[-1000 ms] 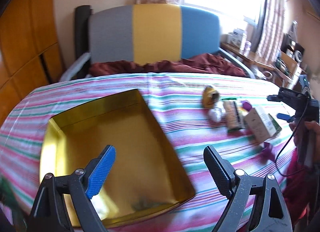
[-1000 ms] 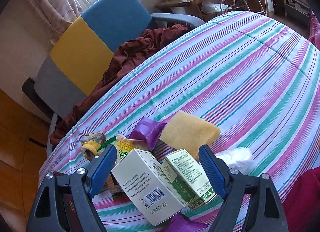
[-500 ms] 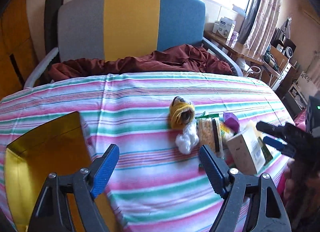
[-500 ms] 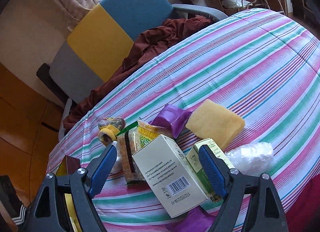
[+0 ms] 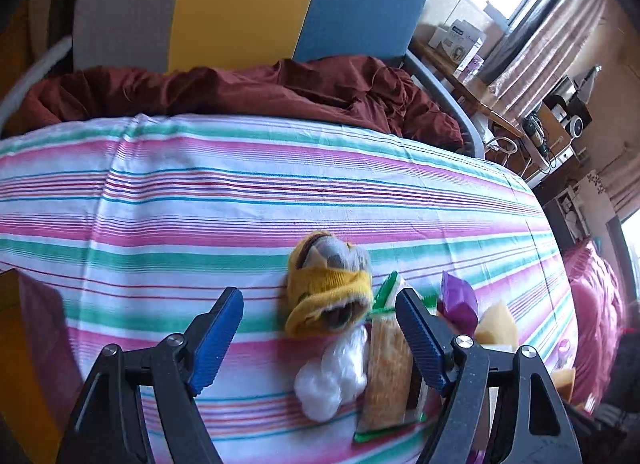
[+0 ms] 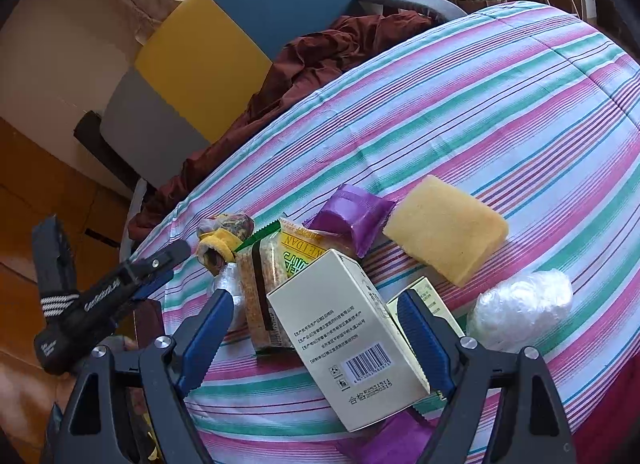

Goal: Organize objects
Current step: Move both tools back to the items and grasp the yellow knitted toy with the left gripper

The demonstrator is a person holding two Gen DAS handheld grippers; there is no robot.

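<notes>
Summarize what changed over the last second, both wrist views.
The left gripper swung away from the gold tray, now out of its view, to the pile of items; its jaws are closing, open around the yellow sock bundle without touching it. It now also shows in the right wrist view. The right gripper stayed put, jaws open about the white box. The items on the striped cloth lie as before.

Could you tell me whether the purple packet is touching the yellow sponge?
Apart. The right wrist view shows a strip of striped cloth between the purple packet and the yellow sponge.
</notes>
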